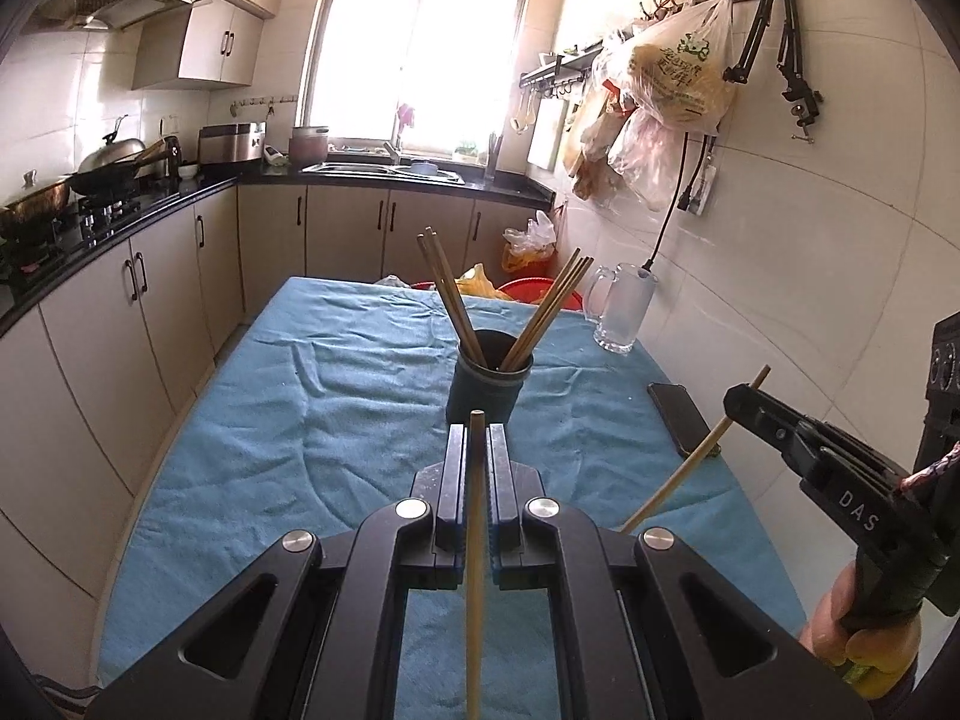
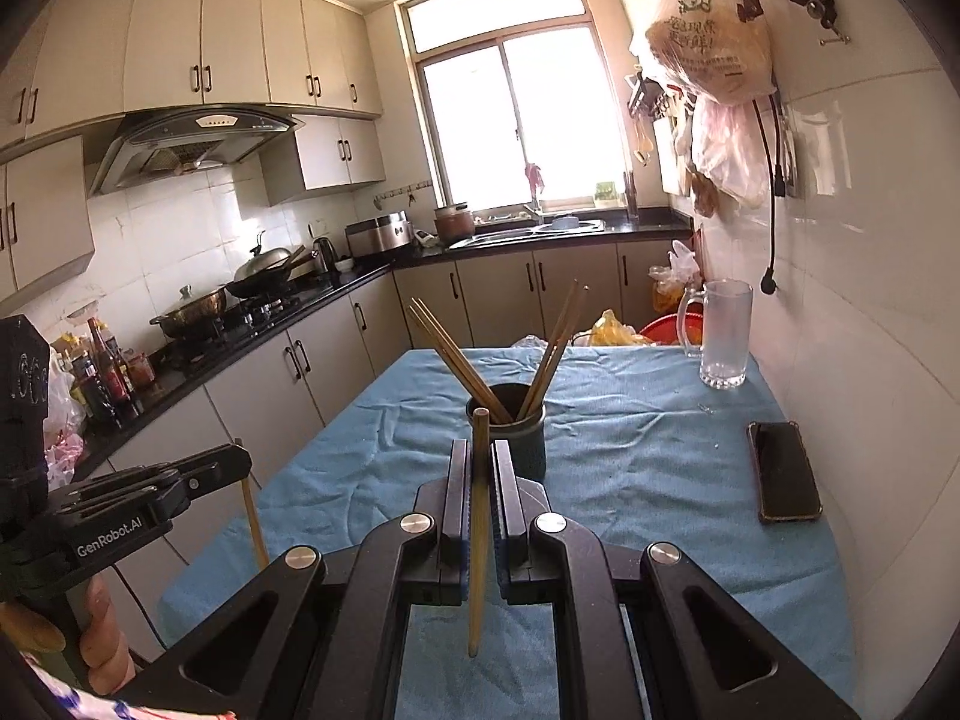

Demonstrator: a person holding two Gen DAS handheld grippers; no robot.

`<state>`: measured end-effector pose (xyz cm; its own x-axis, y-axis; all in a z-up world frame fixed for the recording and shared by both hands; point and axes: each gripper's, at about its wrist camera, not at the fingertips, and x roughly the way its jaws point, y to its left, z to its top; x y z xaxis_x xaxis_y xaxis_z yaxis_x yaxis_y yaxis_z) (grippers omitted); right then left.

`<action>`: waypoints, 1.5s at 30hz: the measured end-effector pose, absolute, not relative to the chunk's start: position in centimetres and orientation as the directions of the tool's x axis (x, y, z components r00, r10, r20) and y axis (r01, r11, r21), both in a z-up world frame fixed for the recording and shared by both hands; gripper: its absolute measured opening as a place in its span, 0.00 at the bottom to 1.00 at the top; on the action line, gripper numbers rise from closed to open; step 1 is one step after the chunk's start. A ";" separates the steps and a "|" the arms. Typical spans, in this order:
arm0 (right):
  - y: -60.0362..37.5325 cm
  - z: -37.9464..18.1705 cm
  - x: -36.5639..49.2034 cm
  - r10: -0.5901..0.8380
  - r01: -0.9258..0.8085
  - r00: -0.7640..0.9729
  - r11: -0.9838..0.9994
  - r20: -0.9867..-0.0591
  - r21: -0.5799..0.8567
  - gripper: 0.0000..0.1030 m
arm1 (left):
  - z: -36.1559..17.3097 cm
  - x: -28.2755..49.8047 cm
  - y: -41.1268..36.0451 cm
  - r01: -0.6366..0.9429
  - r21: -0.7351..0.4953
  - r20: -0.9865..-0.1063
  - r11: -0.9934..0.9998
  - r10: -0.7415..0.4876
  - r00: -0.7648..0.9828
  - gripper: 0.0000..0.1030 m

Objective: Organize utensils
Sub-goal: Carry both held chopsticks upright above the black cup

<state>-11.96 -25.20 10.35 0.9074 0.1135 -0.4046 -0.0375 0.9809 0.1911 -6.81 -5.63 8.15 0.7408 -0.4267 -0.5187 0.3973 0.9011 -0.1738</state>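
A dark round holder point(image 1: 489, 387) stands on the blue tablecloth point(image 1: 336, 396) with several wooden chopsticks point(image 1: 447, 294) leaning out of it; it also shows in the right wrist view point(image 2: 517, 435). My left gripper point(image 1: 477, 438) is shut on a single chopstick point(image 1: 475, 570), held upright just short of the holder. My right gripper point(image 2: 479, 453) is shut on another chopstick point(image 2: 478, 540), also just short of the holder. Each gripper shows in the other's view: the right gripper point(image 1: 741, 402) to the right of the holder, the left gripper point(image 2: 231, 465) off the table's left edge.
A glass mug point(image 1: 624, 315) stands at the table's far right by the wall. A black phone point(image 2: 783, 471) lies on the cloth at the right. Counters, a stove with pans point(image 1: 102, 174) and cabinets run along the left. Bags point(image 1: 666, 72) hang on the right wall.
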 end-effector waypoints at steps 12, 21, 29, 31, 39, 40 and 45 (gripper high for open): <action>-25.3 11.1 -11.2 0.109 -0.043 0.909 0.985 -0.403 0.170 0.06 | 10.2 -6.3 -6.5 0.388 -0.078 -0.481 0.918 -0.375 0.792 0.05; -25.3 11.1 -11.2 0.109 -0.042 0.908 0.984 -0.404 0.171 0.06 | 10.5 -5.0 -7.6 0.395 -0.035 -0.490 0.918 -0.360 0.794 0.05; -25.8 11.3 -10.1 0.120 -0.047 0.901 0.982 -0.417 0.180 0.06 | 10.3 -4.0 -8.4 0.410 -0.024 -0.512 0.912 -0.364 0.778 0.04; -25.9 11.3 -9.7 0.123 -0.049 0.899 0.982 -0.419 0.184 0.06 | 10.3 -3.8 -8.5 0.417 -0.023 -0.515 0.909 -0.368 0.774 0.04; -26.0 11.2 -8.7 0.131 -0.055 0.894 0.981 -0.429 0.184 0.06 | 10.2 -2.8 -8.9 0.437 -0.031 -0.527 0.899 -0.386 0.757 0.04; -26.0 11.3 -8.5 0.132 -0.056 0.893 0.981 -0.430 0.185 0.06 | 10.2 -2.7 -9.0 0.440 -0.028 -0.528 0.898 -0.387 0.756 0.04; -26.2 11.3 -7.8 0.145 -0.062 0.889 0.978 -0.434 0.200 0.06 | 10.3 -2.1 -9.2 0.452 -0.031 -0.536 0.891 -0.397 0.745 0.04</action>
<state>-7.77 -26.18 11.34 0.8891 0.1450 -0.4341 -0.0621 0.9779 0.1995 -2.08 -9.24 10.28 0.7452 -0.3967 -0.5360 0.4523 0.8913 -0.0308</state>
